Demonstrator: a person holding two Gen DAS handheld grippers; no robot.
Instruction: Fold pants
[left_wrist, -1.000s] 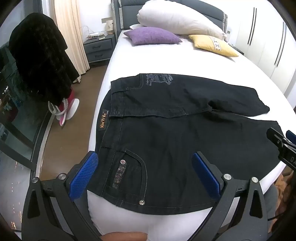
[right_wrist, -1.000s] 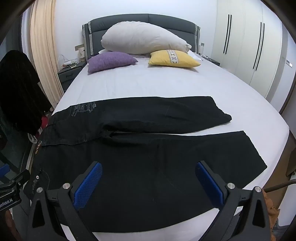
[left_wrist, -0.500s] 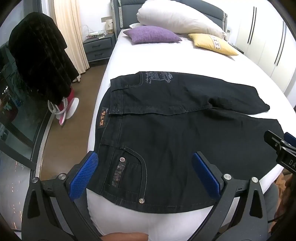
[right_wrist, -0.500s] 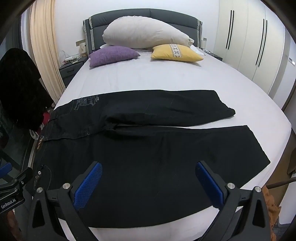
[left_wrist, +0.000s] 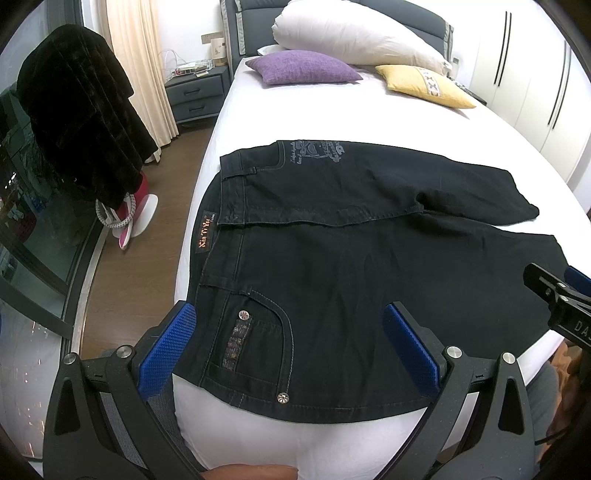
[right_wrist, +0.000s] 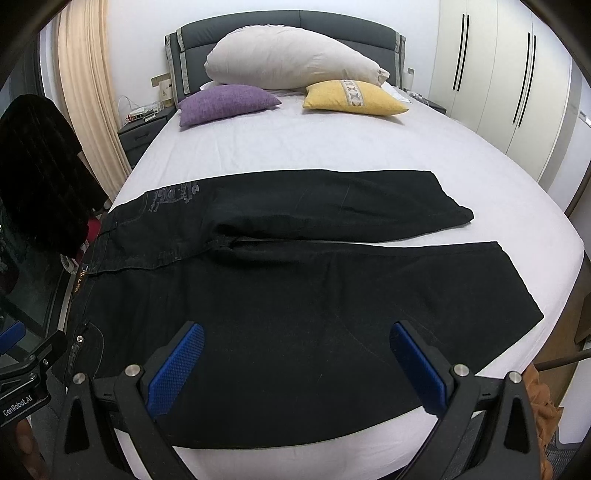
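Note:
Black jeans (left_wrist: 351, 266) lie flat on the white bed (left_wrist: 332, 110), waistband at the left, both legs stretching right; they also show in the right wrist view (right_wrist: 295, 295). My left gripper (left_wrist: 288, 343) is open and empty above the near pocket by the waistband. My right gripper (right_wrist: 295, 363) is open and empty above the near leg's middle. The far leg (right_wrist: 332, 206) lies parallel to the near one, with a narrow gap of sheet near the hems. Each gripper shows at the edge of the other's view.
A white pillow (right_wrist: 291, 62), a purple cushion (right_wrist: 225, 101) and a yellow cushion (right_wrist: 354, 98) lie at the headboard. A dark garment (left_wrist: 81, 110) hangs left of the bed over wooden floor. A nightstand (left_wrist: 195, 92) stands at back left, wardrobes (right_wrist: 509, 74) at right.
Both grippers have moved slightly forward and upward over the jeans; the view has shifted a little. The jeans have not moved. Both stay open.

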